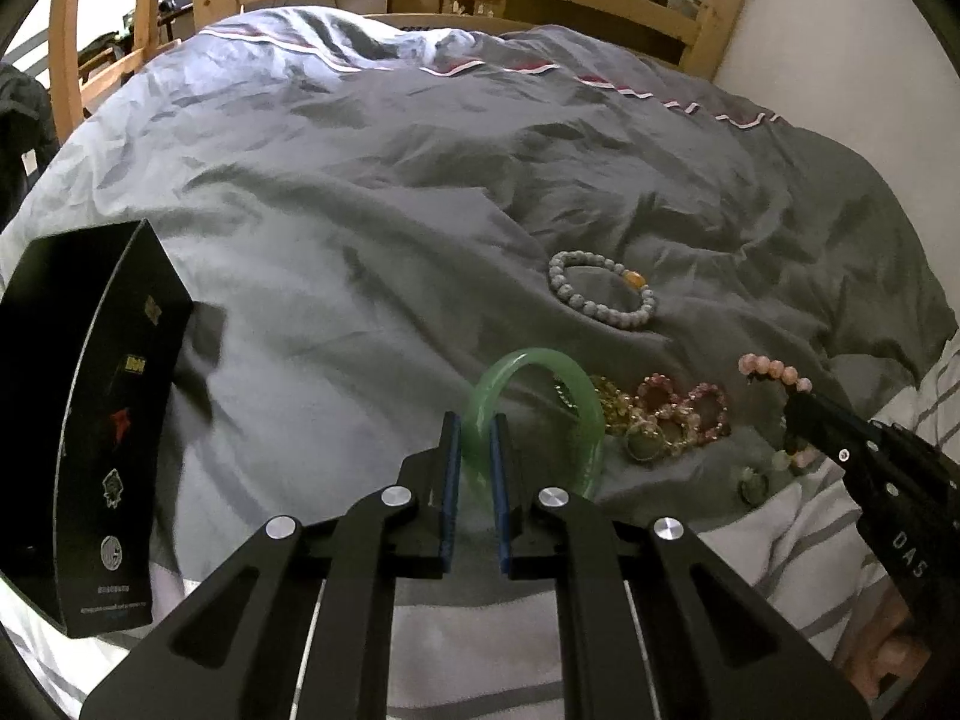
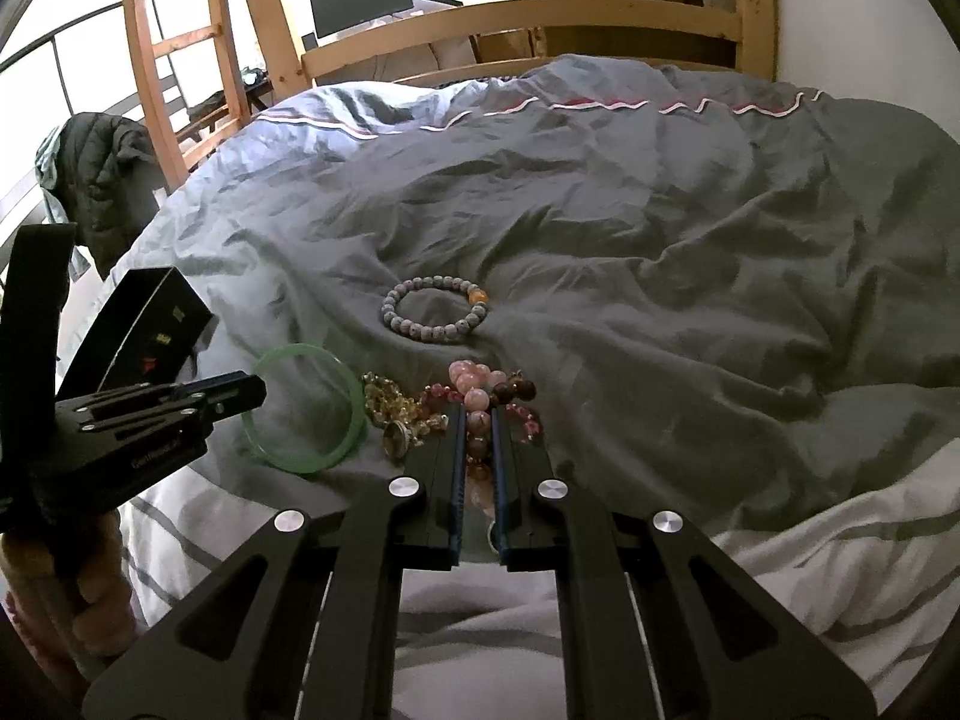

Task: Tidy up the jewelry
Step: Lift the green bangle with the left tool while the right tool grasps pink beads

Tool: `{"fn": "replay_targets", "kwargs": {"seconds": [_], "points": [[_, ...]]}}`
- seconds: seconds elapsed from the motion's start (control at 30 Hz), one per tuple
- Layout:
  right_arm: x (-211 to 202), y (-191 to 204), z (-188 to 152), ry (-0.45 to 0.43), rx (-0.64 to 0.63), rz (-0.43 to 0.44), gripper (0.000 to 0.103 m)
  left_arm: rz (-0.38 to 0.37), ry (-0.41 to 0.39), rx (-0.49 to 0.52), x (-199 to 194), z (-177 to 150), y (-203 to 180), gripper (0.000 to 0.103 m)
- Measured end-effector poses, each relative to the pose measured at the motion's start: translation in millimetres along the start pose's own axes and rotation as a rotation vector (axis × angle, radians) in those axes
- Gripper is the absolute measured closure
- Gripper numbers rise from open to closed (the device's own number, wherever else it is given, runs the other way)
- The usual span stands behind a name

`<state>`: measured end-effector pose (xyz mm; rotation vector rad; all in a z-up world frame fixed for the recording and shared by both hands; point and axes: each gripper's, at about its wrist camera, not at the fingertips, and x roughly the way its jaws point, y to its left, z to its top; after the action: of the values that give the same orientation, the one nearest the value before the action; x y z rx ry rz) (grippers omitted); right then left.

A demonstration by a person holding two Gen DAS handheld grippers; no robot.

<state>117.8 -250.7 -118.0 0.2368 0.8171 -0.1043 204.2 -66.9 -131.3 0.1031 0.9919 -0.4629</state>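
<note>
Clamped edge-on in the left gripper (image 1: 477, 450), the green bangle (image 1: 540, 414) is held for sorting, while the pink bead bracelet (image 2: 477, 402) is pinched by the right gripper (image 2: 478, 426).

1. A bead bracelet (image 1: 602, 288) was laid on the bed cover (image 1: 360, 180), behind a heap of jewelry (image 1: 660, 414).
2. A bangle (image 1: 540, 414) was held left of the heap.
3. A box (image 1: 90, 420) was stood far left.
</note>
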Motion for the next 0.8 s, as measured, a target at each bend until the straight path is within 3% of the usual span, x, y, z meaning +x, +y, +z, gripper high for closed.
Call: {"fn": "replay_targets", "kwargs": {"seconds": [0.33,0.4,0.5,0.8], "points": [[-30,1,3,-0.040,-0.010,0.019,0.094,0.023,-0.042,0.001,-38,-2,-3,0.094],[-37,0,3,-0.038,0.001,0.059,0.094,0.032,-0.044,0.000,-48,-5,-1,0.094],[-46,-9,6,-0.011,0.075,0.187,0.094,0.046,-0.045,0.004,-61,-8,1,0.094],[-71,-9,25,0.006,0.159,0.344,0.094,0.068,-0.060,-0.002,-93,-16,14,0.094]]}}
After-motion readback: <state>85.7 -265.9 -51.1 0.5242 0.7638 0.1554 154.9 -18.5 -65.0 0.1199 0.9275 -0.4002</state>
